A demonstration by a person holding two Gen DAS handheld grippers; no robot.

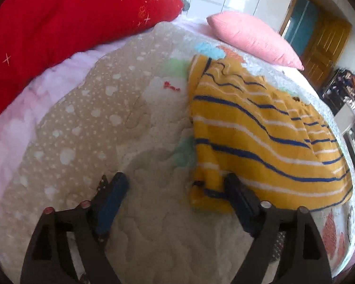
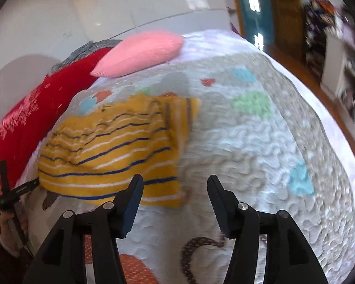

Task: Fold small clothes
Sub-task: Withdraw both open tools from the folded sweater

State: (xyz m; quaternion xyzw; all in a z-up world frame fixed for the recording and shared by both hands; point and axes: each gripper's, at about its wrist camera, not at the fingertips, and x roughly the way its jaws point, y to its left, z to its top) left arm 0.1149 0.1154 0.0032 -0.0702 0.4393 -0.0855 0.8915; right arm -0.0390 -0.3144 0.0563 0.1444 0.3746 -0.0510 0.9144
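A small yellow garment [image 1: 260, 137] with blue and white stripes lies folded on the quilted bedspread [image 1: 111, 118]. My left gripper [image 1: 175, 184] is open just above the bedspread, its right finger [image 1: 239, 194] at the garment's near left corner, nothing held. In the right wrist view the same garment [image 2: 111, 151] lies ahead and left. My right gripper [image 2: 175, 187] is open and empty, its left finger [image 2: 135, 194] over the garment's near edge. The left gripper's body [image 2: 14, 194] shows at the far left.
A red quilt [image 1: 59, 23] is heaped along the left of the bed and a pink pillow [image 1: 253, 37] lies at the far end. The bed's edge falls away on the right toward a wooden floor [image 2: 303, 78], shelves [image 2: 343, 71] and a door [image 1: 324, 47].
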